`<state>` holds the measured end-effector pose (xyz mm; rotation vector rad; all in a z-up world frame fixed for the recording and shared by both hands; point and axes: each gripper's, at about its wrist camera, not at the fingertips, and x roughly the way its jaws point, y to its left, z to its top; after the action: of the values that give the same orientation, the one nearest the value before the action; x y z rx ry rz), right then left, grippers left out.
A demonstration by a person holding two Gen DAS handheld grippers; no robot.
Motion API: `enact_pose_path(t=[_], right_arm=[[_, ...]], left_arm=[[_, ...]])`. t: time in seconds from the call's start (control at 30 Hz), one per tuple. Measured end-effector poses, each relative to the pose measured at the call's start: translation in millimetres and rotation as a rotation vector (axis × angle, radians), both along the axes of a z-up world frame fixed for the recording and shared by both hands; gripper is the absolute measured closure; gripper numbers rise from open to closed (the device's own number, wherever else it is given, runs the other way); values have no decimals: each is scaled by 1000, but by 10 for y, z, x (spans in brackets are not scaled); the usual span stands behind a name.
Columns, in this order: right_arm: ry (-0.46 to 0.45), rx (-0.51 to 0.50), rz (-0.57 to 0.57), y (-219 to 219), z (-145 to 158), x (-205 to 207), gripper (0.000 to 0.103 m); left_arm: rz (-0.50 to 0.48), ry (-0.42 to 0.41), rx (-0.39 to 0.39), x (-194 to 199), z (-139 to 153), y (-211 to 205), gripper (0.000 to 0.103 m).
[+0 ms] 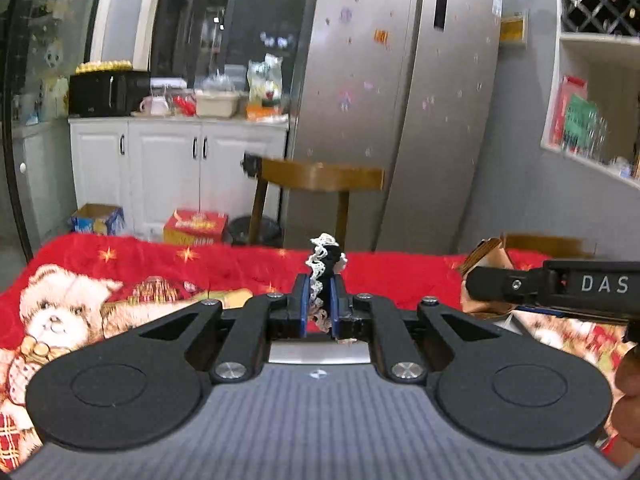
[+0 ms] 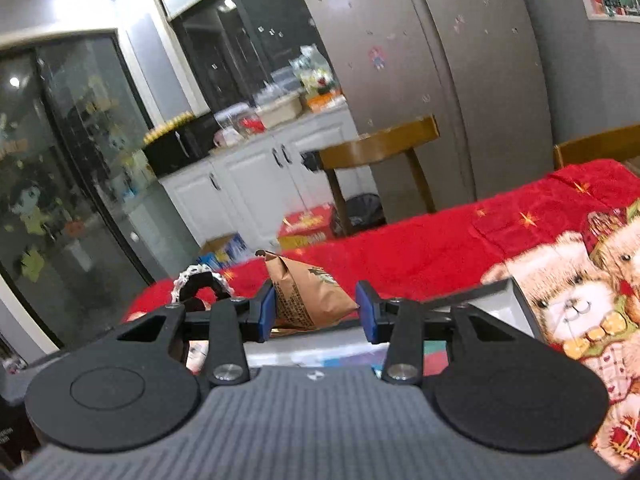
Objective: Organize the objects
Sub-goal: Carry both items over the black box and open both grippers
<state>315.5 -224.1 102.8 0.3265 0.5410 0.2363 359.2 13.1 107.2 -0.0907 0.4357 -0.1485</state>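
- Gripping a black hairband with white lace trim [image 1: 325, 268], the left hand-held gripper [image 1: 319, 308] is keeping its blue pads nearly together on it, the band sticking up toward twelve o'clock.
- Holding a brown paper bag [image 2: 310, 294] between its pads, the right hand-held gripper [image 2: 316, 308] is standing moderately apart around it.
- Lying under both is the desk's red teddy-bear cloth [image 1: 120, 276].
- Standing beyond, at twelve o'clock, is a wooden chair [image 1: 320, 178].

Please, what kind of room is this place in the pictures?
Most likely a home kitchen and dining area. A tall silver refrigerator stands beside white cabinets whose counter carries a black microwave, and wooden chairs stand at a table under a red teddy-bear cloth.
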Motion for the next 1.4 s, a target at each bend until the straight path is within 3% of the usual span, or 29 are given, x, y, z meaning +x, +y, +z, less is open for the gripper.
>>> enact_pose_path(t=[0.17,0.27,0.63,1.1,1.2,1.3,1.4], right_arm=[[95,-17,-2,-14,-212,88,58],[151,-24,7,12,-339,132,57],[188,-102,49,94,-483,233,57],[257,-125,81,143,-646,327,55],[257,-144,103,154,-625,332,51],[259,-149,122,167,-594,338,36],[247,-112,148,134,-525,316,30]], left_arm=[[-33,94,-15,60,-266,-45,90],[-46,103,9,-22,-344,-97,90],[-54,160,35,15,-557,-156,90],[-50,222,62,93,-697,-166,89],[-57,230,78,97,-700,-182,89],[-73,228,101,94,-652,-193,87],[-72,199,112,55,-555,-161,79]])
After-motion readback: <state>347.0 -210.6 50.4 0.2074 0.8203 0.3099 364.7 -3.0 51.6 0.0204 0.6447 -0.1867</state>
